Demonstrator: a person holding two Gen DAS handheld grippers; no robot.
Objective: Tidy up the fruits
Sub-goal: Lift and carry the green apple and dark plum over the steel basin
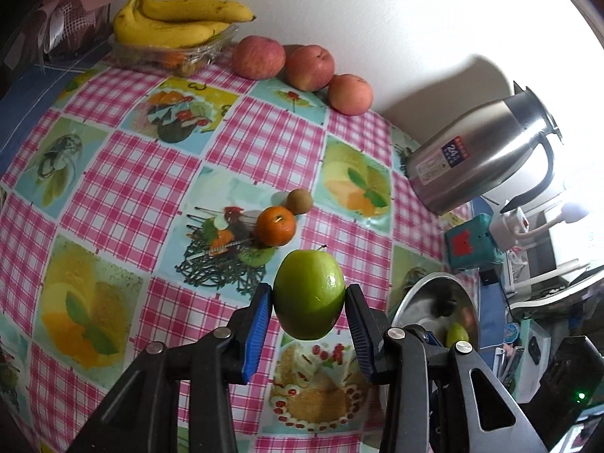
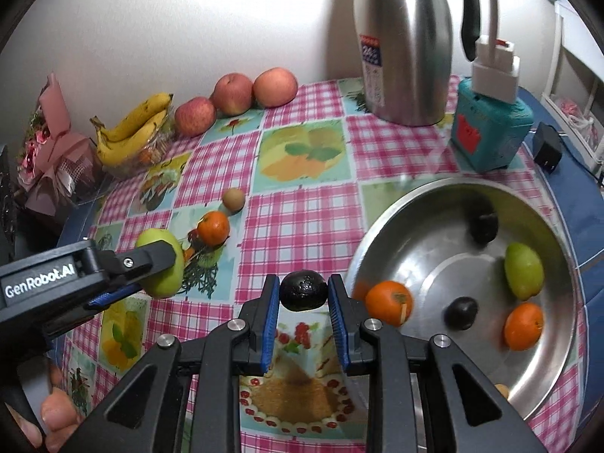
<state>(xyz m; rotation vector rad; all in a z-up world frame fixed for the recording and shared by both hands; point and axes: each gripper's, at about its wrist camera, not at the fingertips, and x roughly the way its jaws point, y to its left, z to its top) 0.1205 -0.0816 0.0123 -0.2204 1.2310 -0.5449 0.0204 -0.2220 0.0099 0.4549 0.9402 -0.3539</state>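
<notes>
Five fruits lie in the steel bowl [image 2: 377, 234]: two oranges [image 2: 389, 302], two dark fruits [image 2: 461, 312] and one green fruit [image 2: 524, 270]. A pale scrap shows at the bowl's near rim, too cut off to name. Far from the bowl, by the wall, a clear tray [image 1: 177, 54] holds two or three bananas [image 1: 177, 22], with small fruit beneath them that is hard to count through the plastic. Three apples [image 2: 234, 92] stand in a row between that tray and the steel jug [image 2: 406, 37].

On the bench [image 2: 302, 211], well apart from the bowl, one orange [image 1: 275, 225] and one kiwi [image 1: 299, 201] sit close together.

The left gripper [image 1: 308, 298] is closed on a green apple [image 1: 308, 294], pads pressing its two sides, lifted off the bench and farther from the bowl than the other gripper. The right gripper [image 2: 304, 290] is pinched narrow on one dark fruit [image 2: 304, 290], also clear of the bench, just beside the bowl's rim.

A teal box [image 2: 490, 128] with a white plug on top stands behind the bowl, next to the jug.
</notes>
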